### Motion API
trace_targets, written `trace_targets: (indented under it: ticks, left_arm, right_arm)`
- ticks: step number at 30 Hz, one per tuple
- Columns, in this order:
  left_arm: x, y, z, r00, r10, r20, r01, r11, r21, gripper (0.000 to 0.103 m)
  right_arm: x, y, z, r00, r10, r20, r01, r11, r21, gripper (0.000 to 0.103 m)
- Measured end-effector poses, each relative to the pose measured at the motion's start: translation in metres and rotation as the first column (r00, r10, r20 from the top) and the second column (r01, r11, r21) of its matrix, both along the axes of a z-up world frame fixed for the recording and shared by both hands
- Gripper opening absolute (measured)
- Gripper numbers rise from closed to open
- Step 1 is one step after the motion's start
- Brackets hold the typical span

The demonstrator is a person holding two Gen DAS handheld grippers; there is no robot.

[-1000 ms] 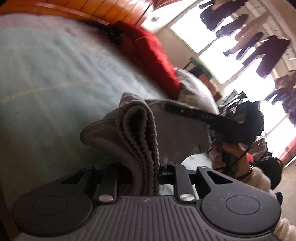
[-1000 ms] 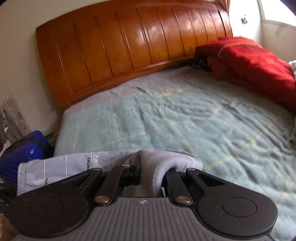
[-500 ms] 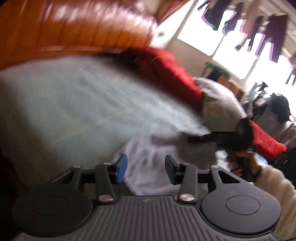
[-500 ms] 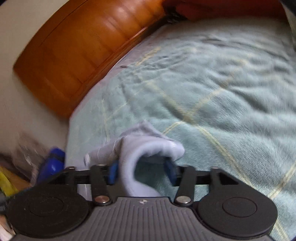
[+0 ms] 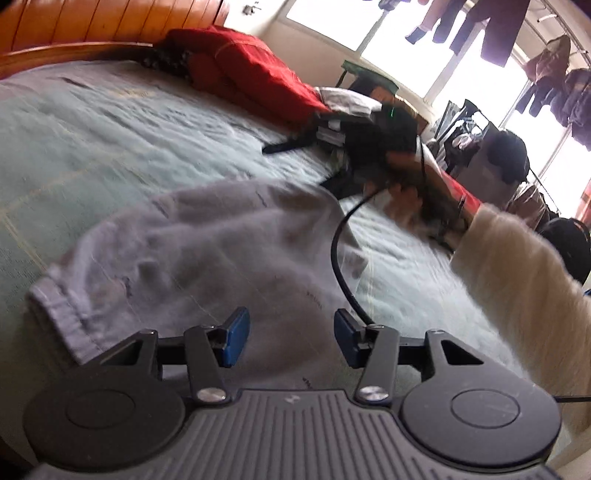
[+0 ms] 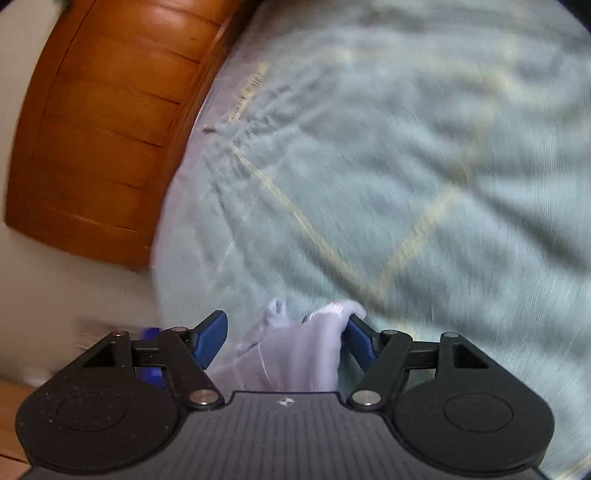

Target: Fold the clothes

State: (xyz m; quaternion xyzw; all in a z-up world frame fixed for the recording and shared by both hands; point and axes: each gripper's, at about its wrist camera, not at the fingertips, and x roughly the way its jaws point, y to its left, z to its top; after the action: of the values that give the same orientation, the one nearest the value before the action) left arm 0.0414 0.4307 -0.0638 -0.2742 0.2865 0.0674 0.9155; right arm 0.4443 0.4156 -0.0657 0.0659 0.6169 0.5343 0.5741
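Observation:
A grey garment (image 5: 221, 236) lies spread and rumpled on the pale green blanket (image 5: 92, 140). My left gripper (image 5: 291, 317) hovers at its near edge. Its jaws are opening, the blue pads (image 5: 236, 334) apart with no cloth between them. In the right wrist view my right gripper (image 6: 287, 319) is rolled to one side and its jaws are opening too. A loose pale fold of the garment (image 6: 295, 354) stands between them and leans on the right pad (image 6: 360, 341) without being pinched. The left wrist view shows that gripper blurred, a hand (image 5: 402, 195) behind it.
A wooden headboard (image 6: 103, 129) runs along the far side of the bed. A red quilt (image 5: 251, 77) and piled clothes lie toward the window side. A fluffy cream sleeve (image 5: 517, 266) and a black cable (image 5: 340, 251) cross above the blanket. Dark clothes (image 5: 491, 26) hang at the window.
Both grippers were shut on the folded grey garment a second ago. They have opened, and the garment now lies on the bed. The right wrist view has rolled and dropped toward the blanket.

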Motion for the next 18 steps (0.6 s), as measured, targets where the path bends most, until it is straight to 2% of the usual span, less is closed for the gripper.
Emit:
trace_targets:
  ticks: [2,5,9,11,13,15,17,18]
  left_arm:
    - [0.0,-0.001,-0.004,1.0,-0.003,-0.004,0.003,1.0,0.002,0.05]
    - [-0.007,-0.001,-0.01,1.0,-0.002,0.004,0.002,1.0,-0.01,0.05]
    - [-0.01,-0.001,-0.012,1.0,-0.005,0.014,0.005,1.0,-0.016,0.05]
    - [-0.011,0.0,-0.012,1.0,-0.011,0.018,0.011,1.0,-0.015,0.05]
    - [-0.01,0.0,-0.013,1.0,-0.015,0.021,0.015,1.0,-0.015,0.05]
    - [-0.01,0.001,-0.013,1.0,-0.018,0.024,0.019,1.0,-0.014,0.052]
    - [-0.009,0.001,-0.014,0.999,-0.021,0.027,0.022,1.0,-0.011,0.053]
    - [-0.008,0.001,-0.015,0.999,-0.021,0.027,0.021,1.0,-0.01,0.054]
  right_arm:
    - [-0.008,0.004,0.018,0.991,-0.002,0.133,0.001,1.0,0.007,0.075]
    - [-0.022,0.012,0.028,0.974,0.012,0.227,-0.019,1.0,0.025,0.074]
    - [-0.04,0.032,0.016,0.947,0.096,0.306,-0.085,0.995,-0.048,0.072]
    - [-0.055,0.038,0.008,0.906,0.157,0.394,-0.119,0.986,-0.12,0.061]
    - [-0.072,0.04,0.009,0.836,0.23,0.499,-0.169,0.972,-0.164,0.058]
    - [-0.087,0.04,0.016,0.775,0.305,0.553,-0.225,0.952,-0.21,0.048]
    - [-0.1,0.038,0.023,0.718,0.358,0.597,-0.272,0.934,-0.233,0.024]
    - [-0.106,0.037,0.026,0.692,0.371,0.619,-0.284,0.929,-0.238,0.022]
